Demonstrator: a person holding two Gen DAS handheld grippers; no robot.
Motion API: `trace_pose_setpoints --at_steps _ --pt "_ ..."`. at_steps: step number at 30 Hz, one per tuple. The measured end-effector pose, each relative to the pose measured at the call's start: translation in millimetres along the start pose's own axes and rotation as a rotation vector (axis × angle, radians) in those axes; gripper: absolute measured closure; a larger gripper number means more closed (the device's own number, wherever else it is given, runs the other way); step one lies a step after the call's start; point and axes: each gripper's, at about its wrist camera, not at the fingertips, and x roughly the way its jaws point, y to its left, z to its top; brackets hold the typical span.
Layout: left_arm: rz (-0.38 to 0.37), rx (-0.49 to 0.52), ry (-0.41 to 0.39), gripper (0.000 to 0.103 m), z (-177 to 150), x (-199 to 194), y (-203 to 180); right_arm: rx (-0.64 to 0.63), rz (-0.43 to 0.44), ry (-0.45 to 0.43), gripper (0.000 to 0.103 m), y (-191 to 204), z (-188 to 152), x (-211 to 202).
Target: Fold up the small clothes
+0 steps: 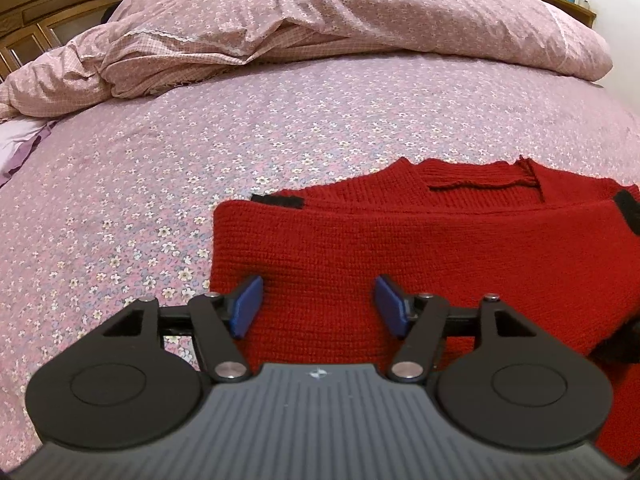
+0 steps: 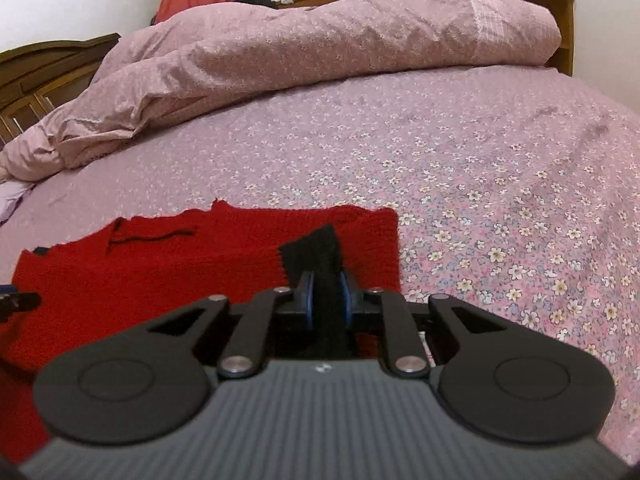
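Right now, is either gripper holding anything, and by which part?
The right gripper is shut on the black cuff of the red sweater. The left gripper is open over the sweater, holding nothing.

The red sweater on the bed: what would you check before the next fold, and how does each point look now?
1. Right gripper has a hold: ok, shut on the black cuff.
2. Left gripper is free: ok, jaws open above the red sweater, nothing pinched.
3. Sweater lies flat: ok, apart from the cuff, which is lifted off the knit.
4. Room on the bed sheet beside it: ok, bare floral cloth to the right.
5. Duvet out of the way: ok, bunched at the far side.
6. Near hem even: cannot tell, hidden behind the grippers.
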Motion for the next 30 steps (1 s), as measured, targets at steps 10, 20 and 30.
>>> trace_pose_setpoints --at_steps 10,20,30 --pt "-0.067 -0.042 -0.066 0.035 2 -47 8 0.020 0.053 -0.031 0.081 9 7 -61" --pt "-0.020 0.005 -0.006 0.032 -13 -9 -2 0.068 0.076 0.048 0.086 -2 -18 -27" --pt "-0.022 -0.018 -0.006 0.031 -9 -30 9 0.097 0.086 0.066 0.084 -4 -6 -36"
